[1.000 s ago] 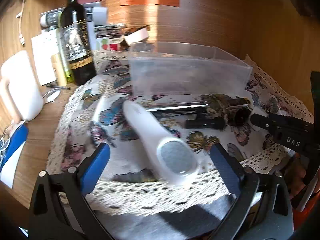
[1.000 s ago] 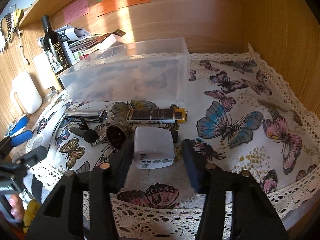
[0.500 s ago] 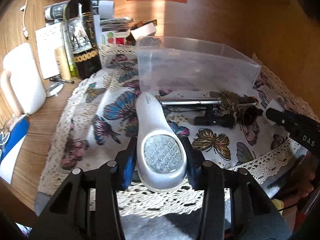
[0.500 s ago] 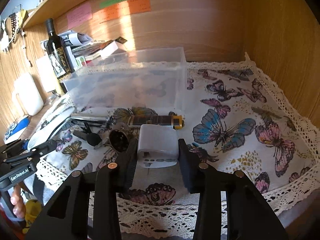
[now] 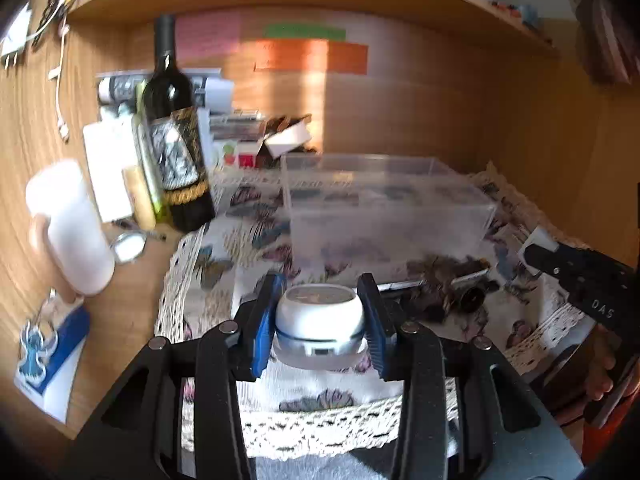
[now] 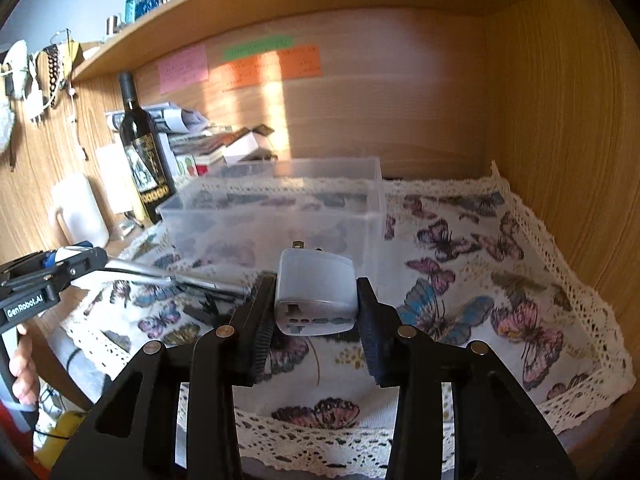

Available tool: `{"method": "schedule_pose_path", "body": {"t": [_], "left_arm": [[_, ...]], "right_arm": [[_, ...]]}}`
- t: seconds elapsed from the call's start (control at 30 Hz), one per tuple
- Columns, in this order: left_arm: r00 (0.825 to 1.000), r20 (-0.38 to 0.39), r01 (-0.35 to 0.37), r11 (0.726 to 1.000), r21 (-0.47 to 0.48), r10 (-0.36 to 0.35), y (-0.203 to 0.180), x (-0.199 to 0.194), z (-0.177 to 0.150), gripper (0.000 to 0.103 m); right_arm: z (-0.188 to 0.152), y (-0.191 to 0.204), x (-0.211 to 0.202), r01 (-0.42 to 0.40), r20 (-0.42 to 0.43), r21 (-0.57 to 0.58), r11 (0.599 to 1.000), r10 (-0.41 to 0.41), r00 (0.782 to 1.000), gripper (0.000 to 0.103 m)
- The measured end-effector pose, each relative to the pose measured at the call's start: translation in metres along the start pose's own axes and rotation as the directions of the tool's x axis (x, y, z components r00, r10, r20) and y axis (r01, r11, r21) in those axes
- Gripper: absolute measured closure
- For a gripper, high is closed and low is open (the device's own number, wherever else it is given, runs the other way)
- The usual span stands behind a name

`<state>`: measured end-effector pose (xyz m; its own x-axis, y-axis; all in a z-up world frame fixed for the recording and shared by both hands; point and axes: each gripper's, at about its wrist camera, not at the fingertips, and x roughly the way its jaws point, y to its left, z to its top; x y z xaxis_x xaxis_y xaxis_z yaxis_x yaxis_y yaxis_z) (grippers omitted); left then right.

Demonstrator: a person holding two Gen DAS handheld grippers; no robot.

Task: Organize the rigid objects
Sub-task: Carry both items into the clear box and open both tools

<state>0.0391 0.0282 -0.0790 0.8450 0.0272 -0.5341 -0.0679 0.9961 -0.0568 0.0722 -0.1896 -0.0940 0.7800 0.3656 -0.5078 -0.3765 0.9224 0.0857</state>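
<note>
My left gripper [image 5: 320,282] holds a white handheld device [image 5: 320,312] by its rounded head, the blue pads pressing both sides and the jaws still closing a little. The device hangs above the butterfly cloth [image 5: 224,248]. My right gripper [image 6: 313,282] is shut on a grey-white plug adapter [image 6: 316,296], its prongs pointing away, also clear of the cloth. A clear plastic bin [image 6: 280,208] stands just behind both. In the right wrist view the left gripper [image 6: 60,268] comes in from the left with the device's long body [image 6: 132,270] sticking out.
A silver pen [image 5: 400,286] and dark small parts [image 5: 452,292] lie on the cloth in front of the bin [image 5: 384,208]. A wine bottle [image 5: 176,148], white jug [image 5: 72,232], small mirror [image 5: 128,244] and stacked papers crowd the left. Wooden walls close the back and right.
The left jaws went from wide open to shut on the white device. The right jaws tightened on the adapter. Both grippers then rose, lifting their objects off the cloth.
</note>
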Motion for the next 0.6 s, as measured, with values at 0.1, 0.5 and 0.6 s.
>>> {"method": "schedule_pose_path", "body": {"t": [0.1, 0.5, 0.6], "left_arm": [[1.000, 0.010, 0.029, 0.999, 0.020, -0.029, 0.000, -0.003, 0.015, 0.064], [0.994, 0.006, 0.105, 0.992, 0.069, -0.106, 0.003, -0.012, 0.067, 0.064], [0.994, 0.026, 0.107, 0.991, 0.077, -0.109, 0.004, -0.016, 0.080, 0.064]], "right_arm": [[0.010, 0.001, -0.003, 0.003, 0.024, -0.007, 1.000, -0.003, 1.000, 0.067], [0.050, 0.002, -0.003, 0.001, 0.086, -0.037, 0.999, 0.002, 0.996, 0.067], [0.062, 0.004, -0.002, 0.003, 0.102, -0.051, 0.999, 0.002, 0.995, 0.067]]}}
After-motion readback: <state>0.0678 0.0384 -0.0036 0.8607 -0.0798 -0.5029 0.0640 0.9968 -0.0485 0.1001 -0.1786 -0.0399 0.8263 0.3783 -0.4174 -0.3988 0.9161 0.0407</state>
